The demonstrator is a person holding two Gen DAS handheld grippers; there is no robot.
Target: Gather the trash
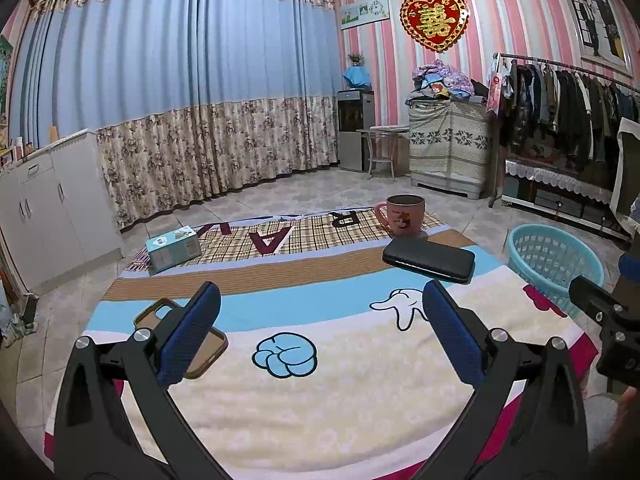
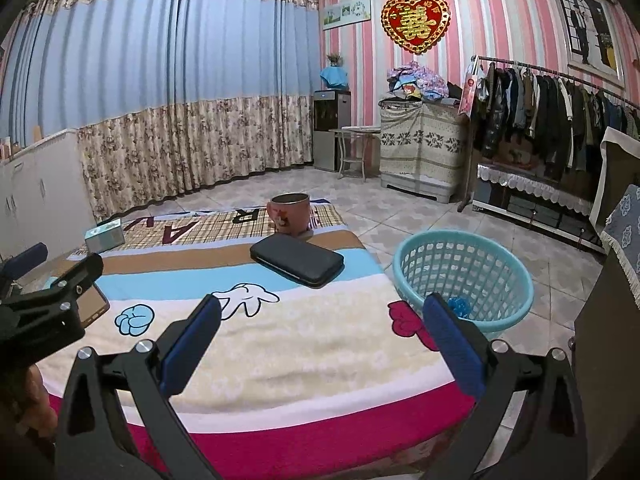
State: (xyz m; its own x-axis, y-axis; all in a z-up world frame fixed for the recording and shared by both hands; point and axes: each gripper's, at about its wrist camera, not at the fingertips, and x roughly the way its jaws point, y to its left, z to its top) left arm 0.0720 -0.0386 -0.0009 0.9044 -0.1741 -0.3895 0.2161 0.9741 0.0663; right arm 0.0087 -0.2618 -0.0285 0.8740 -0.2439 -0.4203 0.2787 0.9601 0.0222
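Observation:
A light blue plastic basket (image 2: 464,276) stands on the floor right of the cloth-covered table (image 2: 280,344); a small blue object (image 2: 458,305) lies inside it. The basket also shows in the left wrist view (image 1: 554,258). My left gripper (image 1: 320,332) is open and empty above the table's near middle. My right gripper (image 2: 320,344) is open and empty over the table's right front part, its right finger in front of the basket. On the table lie a black case (image 1: 429,258), a pink mug (image 1: 404,214), a teal box (image 1: 173,249) and a brown phone case (image 1: 204,346).
White cabinets (image 1: 44,208) stand at the left, curtains (image 1: 180,112) at the back. A clothes rack (image 2: 552,120) and a covered cabinet (image 2: 420,148) stand at the right. A cloth-draped piece of furniture (image 2: 620,248) is close on the far right.

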